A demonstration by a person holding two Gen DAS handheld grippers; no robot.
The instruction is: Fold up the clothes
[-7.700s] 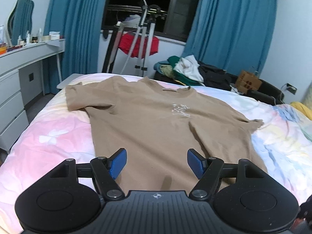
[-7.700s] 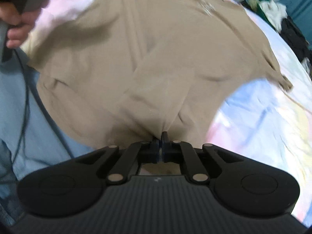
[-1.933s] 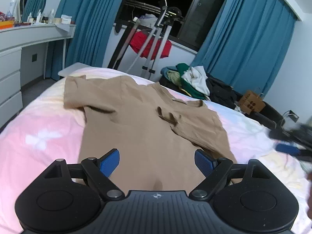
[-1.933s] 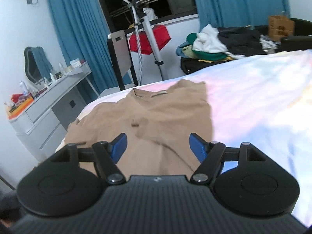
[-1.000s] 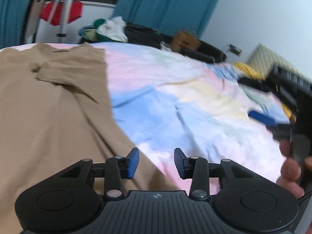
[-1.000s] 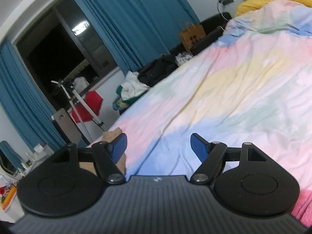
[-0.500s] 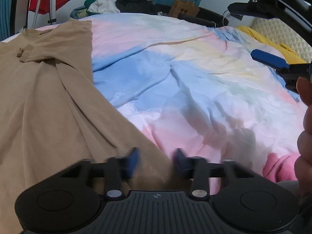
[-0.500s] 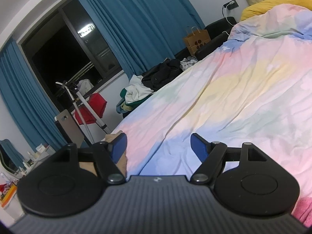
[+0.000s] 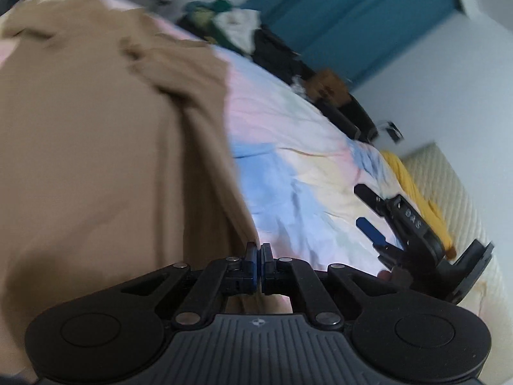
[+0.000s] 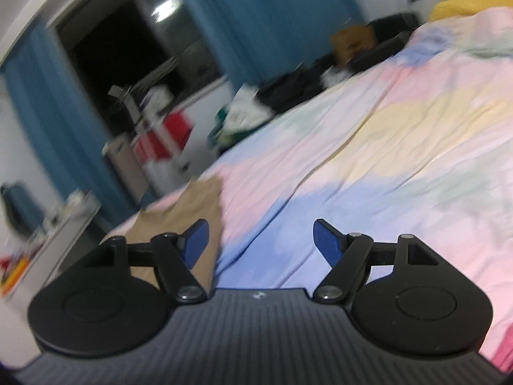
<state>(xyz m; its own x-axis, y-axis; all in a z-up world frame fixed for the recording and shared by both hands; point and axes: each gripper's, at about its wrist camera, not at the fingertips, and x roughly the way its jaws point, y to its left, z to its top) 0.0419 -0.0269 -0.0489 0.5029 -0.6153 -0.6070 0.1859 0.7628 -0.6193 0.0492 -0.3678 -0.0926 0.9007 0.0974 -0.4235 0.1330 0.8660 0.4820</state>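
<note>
Left gripper (image 9: 258, 252) with fingers pressed together on the hem corner of the tan shirt (image 9: 96, 147). Shirt spread over the left part of the bed (image 9: 304, 147), one sleeve folded in on top. Right gripper (image 10: 260, 235) with fingers wide apart, holding nothing, above the pastel sheet just right of the shirt edge.

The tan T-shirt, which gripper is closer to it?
Left. The left gripper is shut on the tan T-shirt at its edge. The right gripper is open, off to the side above the bedspread.
</note>
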